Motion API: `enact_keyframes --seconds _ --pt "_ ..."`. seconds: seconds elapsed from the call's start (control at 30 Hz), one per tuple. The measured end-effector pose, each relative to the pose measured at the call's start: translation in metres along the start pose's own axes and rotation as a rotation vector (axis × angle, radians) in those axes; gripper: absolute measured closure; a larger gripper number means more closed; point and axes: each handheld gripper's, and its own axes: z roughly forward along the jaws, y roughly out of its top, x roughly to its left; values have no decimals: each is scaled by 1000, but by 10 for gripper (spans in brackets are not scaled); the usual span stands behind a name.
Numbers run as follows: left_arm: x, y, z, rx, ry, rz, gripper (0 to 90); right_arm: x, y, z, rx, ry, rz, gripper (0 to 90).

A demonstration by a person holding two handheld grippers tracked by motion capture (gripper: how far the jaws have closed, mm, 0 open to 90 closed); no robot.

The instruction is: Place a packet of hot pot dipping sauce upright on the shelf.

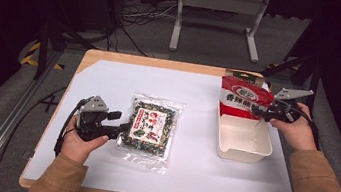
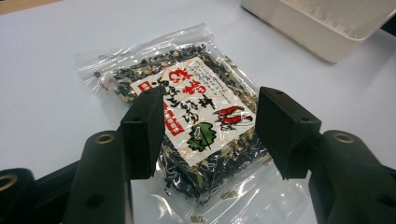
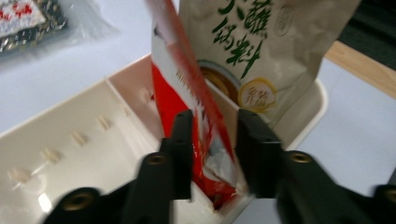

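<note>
High view: left gripper (image 1: 122,128), held in the person's left hand (image 1: 82,140), sits low over the white table cover (image 1: 110,82) with its tips at the left edge of a flat clear plastic packet of dark dried seaweed with a red and white label (image 1: 149,127). Left gripper view has the jaws spread wide, nothing between them touching; the seaweed packet (image 2: 187,126) lies flat just ahead of and beneath the two black pads (image 2: 142,133), label up. Far right of that gripper, the cream rectangular plastic bin (image 1: 243,153) stands on the cover, its corner seen in the left gripper view (image 2: 327,32). Right gripper (image 1: 266,113), in the right hand (image 1: 298,131), is at the bin's far right side, level with the red and white snack bag (image 1: 243,98) standing upright in the bin's far end. Right gripper view: jaws nearly closed around the red bag's edge (image 3: 205,140), pads on either side of it; blurry, so probably pinching it but contact not certain. Just behind the red bag from that gripper stands a tan paper pouch with green lettering (image 3: 261,51), also inside the bin (image 3: 70,154). Bin's near compartment holds nothing visible.
</note>
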Motion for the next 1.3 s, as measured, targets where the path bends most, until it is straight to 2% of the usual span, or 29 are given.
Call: enact_keyframes --seconds 0.13,0.33,0.47,0.63,0.73,0.93,0.97,1.0,1.07,1.13,1.17,1.3 --pt "0 1 2 0 -1 1 428 1 2 -8 -63 -25 37 491" --pt "1 4 5 -4 -8 3 420 8 1 -23 -112 -55 77 414" --pt "4 6 6 -13 -10 0 419 14 -4 -36 -142 -76 94 400" --pt "6 10 8 -17 -9 10 415 23 -11 -48 -147 -91 106 396" --pt "8 12 9 -17 1 26 409 32 -13 -59 -157 -99 110 395" --pt "12 15 10 -30 19 26 402 56 -11 -79 -201 -95 114 371" --pt "13 16 9 -37 21 29 402 56 -11 -79 -201 -95 114 371" --pt "15 16 8 -35 23 32 401 65 -10 -84 -208 -92 115 383" --pt "18 16 6 -41 28 35 395 73 -8 -87 -225 -83 125 387" --pt "21 16 5 -36 33 23 387 79 -7 -89 -240 -71 115 387" --pt "21 16 5 -36 33 23 357 79 -7 -89 -240 -71 115 387" --pt "26 15 3 -39 39 3 334 98 -2 -88 -267 -39 83 387"
